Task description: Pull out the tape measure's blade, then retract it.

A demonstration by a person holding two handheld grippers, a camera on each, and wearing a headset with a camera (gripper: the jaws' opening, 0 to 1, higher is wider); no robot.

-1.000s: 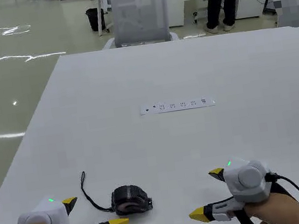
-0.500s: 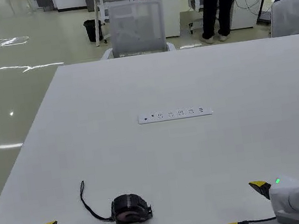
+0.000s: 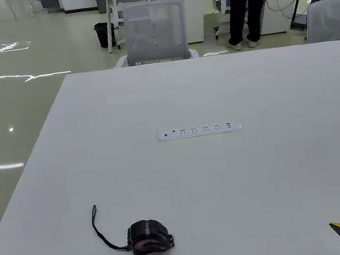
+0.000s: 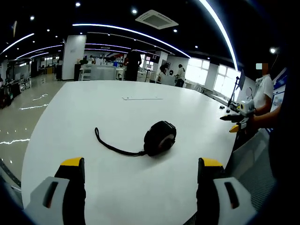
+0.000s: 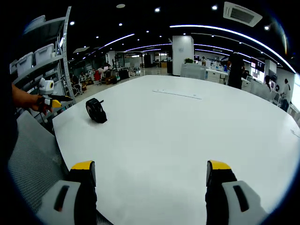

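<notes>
we find no writing we can read here. the tape measure (image 3: 149,236) has a side face too blurred for any brand, and the marks on the power strip (image 3: 199,130) are too small to make out.

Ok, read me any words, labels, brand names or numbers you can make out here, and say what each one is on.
No text here is legible.
Tape measure: the round patch on its side is too blurred to read in the head view and both gripper views.
Power strip: the small dark marks along its face are too small to read.
</notes>
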